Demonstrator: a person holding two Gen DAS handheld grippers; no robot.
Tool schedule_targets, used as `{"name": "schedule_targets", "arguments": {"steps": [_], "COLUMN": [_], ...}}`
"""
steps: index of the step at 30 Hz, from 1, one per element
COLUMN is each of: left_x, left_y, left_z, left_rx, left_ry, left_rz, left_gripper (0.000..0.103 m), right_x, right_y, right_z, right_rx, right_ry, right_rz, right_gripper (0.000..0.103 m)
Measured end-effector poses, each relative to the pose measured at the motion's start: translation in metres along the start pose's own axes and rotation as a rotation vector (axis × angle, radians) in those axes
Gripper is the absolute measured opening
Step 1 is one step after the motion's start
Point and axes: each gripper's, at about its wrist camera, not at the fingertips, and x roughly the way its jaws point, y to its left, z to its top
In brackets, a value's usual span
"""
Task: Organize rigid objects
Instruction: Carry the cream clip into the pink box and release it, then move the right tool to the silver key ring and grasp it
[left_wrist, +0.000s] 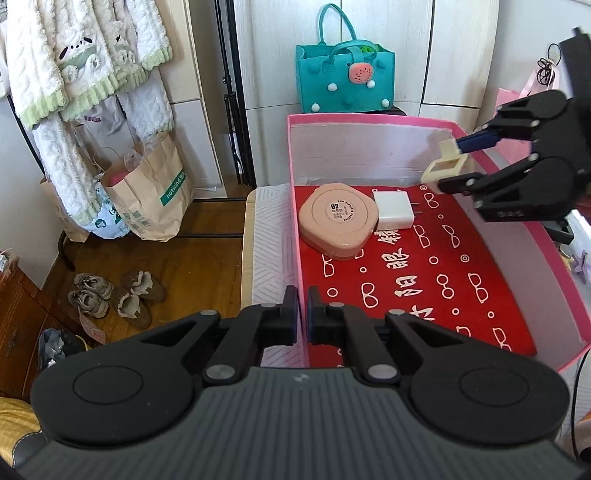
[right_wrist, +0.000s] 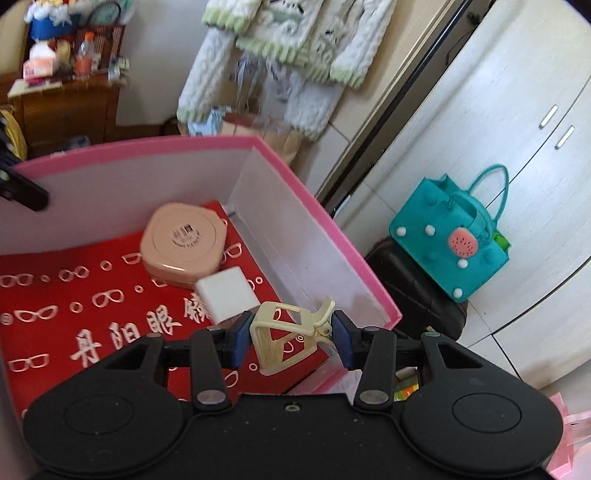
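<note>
Holding a cream clip (right_wrist: 291, 338) in right jaws over pink box (right_wrist: 325, 229), compact (right_wrist: 181, 243) and charger (right_wrist: 227, 293) inside, left jaws shut.

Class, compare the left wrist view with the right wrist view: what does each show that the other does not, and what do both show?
Only the left wrist view shows the shoes on the floor and the shut left gripper. Only the right wrist view shows the wooden cabinet with clutter on top. Both show the pink box, the peach case, the white charger, the teal bag and the cream clip held in the right gripper.
</note>
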Motion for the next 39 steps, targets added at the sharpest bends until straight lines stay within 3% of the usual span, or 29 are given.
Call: {"name": "schedule_targets", "arguments": {"steps": [7, 11, 14, 18, 23, 28, 34, 39], "left_x": [0.001, 0.002, 0.002, 0.002, 0.003, 0.002, 0.002, 0.003], "left_y": [0.002, 0.002, 0.002, 0.002, 0.001, 0.001, 0.002, 0.002], "left_z": [-0.001, 0.000, 0.000, 0.000, 0.001, 0.002, 0.003, 0.003], "left_rx": [-0.006, -0.010, -0.011, -0.011, -0.010, -0.006, 0.005, 0.006], "left_ry": [0.007, 0.009, 0.009, 0.013, 0.016, 0.021, 0.025, 0.027], "left_rz": [-0.012, -0.018, -0.019, -0.016, -0.013, -0.016, -0.024, -0.023], "left_gripper": [0.005, 0.005, 0.005, 0.005, 0.005, 0.005, 0.006, 0.006], "right_x": [0.024, 0.018, -0.002, -0.037, -0.089, -0.132, -0.161, -0.157], "right_y": [0.011, 0.003, -0.010, -0.029, -0.051, -0.054, -0.042, -0.028], "right_z": [0.002, 0.002, -0.002, -0.016, -0.052, -0.096, -0.151, -0.192], "right_rx": [-0.027, 0.042, 0.141, 0.266, 0.415, 0.482, 0.502, 0.620], "right_ry": [0.083, 0.079, 0.033, -0.043, -0.178, -0.225, -0.191, -0.113], "right_rz": [-0.068, -0.015, 0.056, 0.127, 0.214, 0.225, 0.215, 0.214], "right_gripper": [0.050, 0.058, 0.064, 0.065, 0.067, 0.069, 0.070, 0.070]}}
